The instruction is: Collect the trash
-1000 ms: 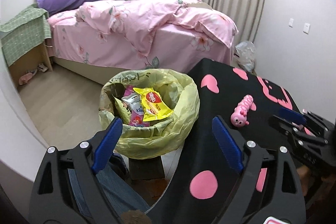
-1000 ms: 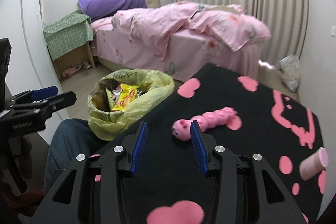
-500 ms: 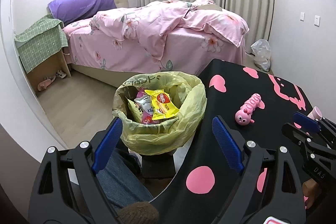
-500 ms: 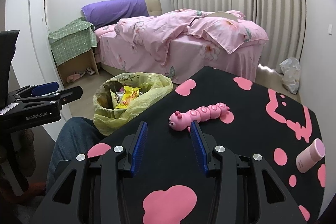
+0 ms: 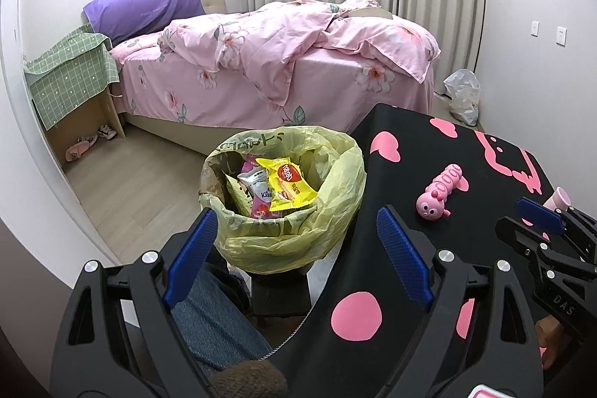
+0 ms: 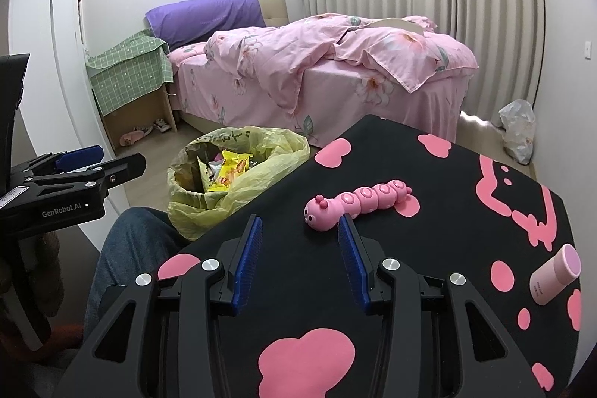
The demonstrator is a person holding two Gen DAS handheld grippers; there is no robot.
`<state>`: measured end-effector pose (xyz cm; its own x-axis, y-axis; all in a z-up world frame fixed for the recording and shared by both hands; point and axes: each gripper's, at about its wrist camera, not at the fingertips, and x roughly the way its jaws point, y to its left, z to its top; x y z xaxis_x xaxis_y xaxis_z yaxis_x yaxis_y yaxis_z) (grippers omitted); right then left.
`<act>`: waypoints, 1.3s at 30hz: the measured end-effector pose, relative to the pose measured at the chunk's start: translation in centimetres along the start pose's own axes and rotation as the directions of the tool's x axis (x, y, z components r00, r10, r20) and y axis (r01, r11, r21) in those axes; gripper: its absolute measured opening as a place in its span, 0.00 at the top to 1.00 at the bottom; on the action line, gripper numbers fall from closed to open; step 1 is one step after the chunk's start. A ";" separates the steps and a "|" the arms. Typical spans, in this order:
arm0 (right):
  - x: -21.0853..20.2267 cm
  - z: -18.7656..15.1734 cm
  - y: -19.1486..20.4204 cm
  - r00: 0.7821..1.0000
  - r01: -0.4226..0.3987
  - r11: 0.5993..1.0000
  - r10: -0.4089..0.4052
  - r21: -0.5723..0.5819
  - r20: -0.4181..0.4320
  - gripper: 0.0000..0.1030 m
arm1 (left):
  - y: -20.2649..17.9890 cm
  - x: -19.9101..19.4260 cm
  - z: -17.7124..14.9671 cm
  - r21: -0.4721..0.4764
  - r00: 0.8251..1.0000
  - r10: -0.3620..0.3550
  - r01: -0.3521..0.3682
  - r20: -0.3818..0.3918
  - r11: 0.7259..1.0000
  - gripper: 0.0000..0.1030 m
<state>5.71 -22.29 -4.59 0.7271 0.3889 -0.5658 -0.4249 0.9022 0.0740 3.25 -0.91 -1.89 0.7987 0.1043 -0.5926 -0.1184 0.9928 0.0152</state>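
A bin lined with a yellow bag stands on the floor beside the table and holds several wrappers, a yellow one on top. My left gripper hovers just short of the bin, open wide and empty. In the right wrist view the bin is at the left, with the left gripper beside it. My right gripper hangs over the black table cover, open about halfway with nothing between its pads. A pink caterpillar toy lies just beyond its right fingertip.
A pink cylindrical bottle lies at the table's right side. A person's knee in jeans sits under the left gripper. Behind are a pink bed, a stand under green cloth and a plastic bag on the floor.
The left gripper has drawn back a little from the bin and tipped up, so more of the room shows. The right gripper has hardly moved. Both jaws stand as before.
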 end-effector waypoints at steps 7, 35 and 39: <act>0.1 0.0 0.2 1.000 0.001 1.000 -0.001 0.002 -0.004 0.60 | 0.0 0.0 -0.1 0.002 1.000 -0.001 0.001 0.001 1.000 0.19; 0.2 0.4 0.6 1.000 0.008 1.000 -0.008 0.004 0.009 0.60 | 0.6 0.2 -0.1 0.002 1.000 -0.020 0.020 0.003 1.000 0.19; 0.1 0.4 0.6 1.000 0.008 1.000 -0.008 0.006 0.010 0.60 | 0.5 0.3 -0.1 0.002 1.000 -0.019 0.019 0.003 1.000 0.19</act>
<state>5.76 -21.61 -4.30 0.7358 0.3830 -0.5584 -0.4153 0.9066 0.0745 3.34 -0.36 -2.12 0.8025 0.0851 -0.5905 -0.1016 0.9948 0.0053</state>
